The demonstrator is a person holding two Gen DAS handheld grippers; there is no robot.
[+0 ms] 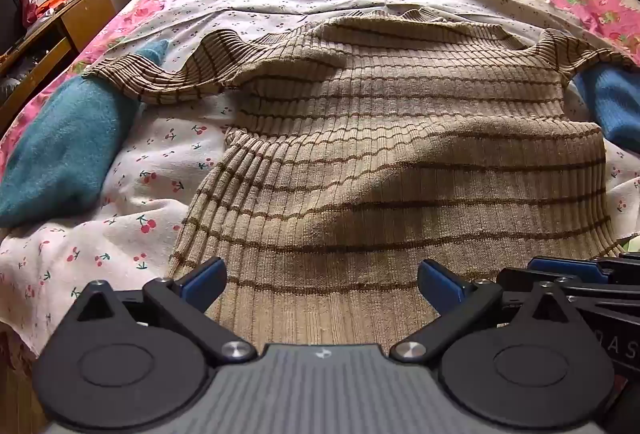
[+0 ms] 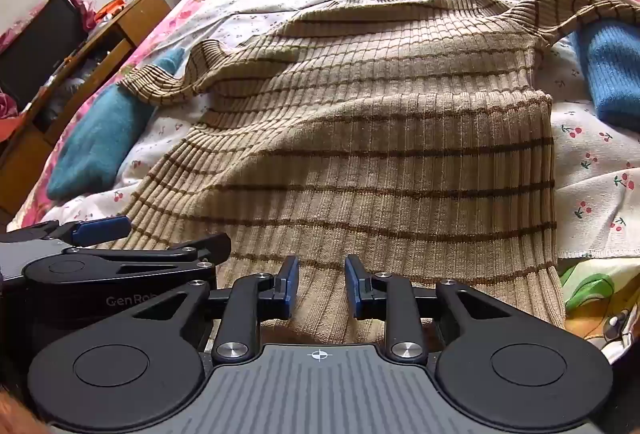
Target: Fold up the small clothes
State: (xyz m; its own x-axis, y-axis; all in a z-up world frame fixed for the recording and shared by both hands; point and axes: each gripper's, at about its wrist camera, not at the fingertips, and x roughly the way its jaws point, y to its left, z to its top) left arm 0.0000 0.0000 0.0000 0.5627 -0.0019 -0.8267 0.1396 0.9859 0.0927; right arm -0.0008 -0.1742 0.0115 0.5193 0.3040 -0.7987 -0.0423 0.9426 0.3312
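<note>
Clearly an early stage: nothing here looks folded yet.
Sweater: the tan striped sweater (image 1: 360, 154) lies spread on the bed (image 1: 132, 154), filling the centre of both views, hem toward the bottom of the frame, collar toward the top.
Sleeves: both spread out sideways, toward the left and right edges of the frame, over blue clothes (image 1: 60, 154).
Left hand-held gripper (image 1: 322, 280): wide open over the hem, holding nothing.
Right hand-held gripper (image 2: 321, 284): partly open; hem fabric sits between its fingers, though I cannot tell whether it touches them.
Done: sweater laid out, though rumpled near the shoulders.
Left: probably grasping the hem, folding sleeves in, then halving the body.
</note>
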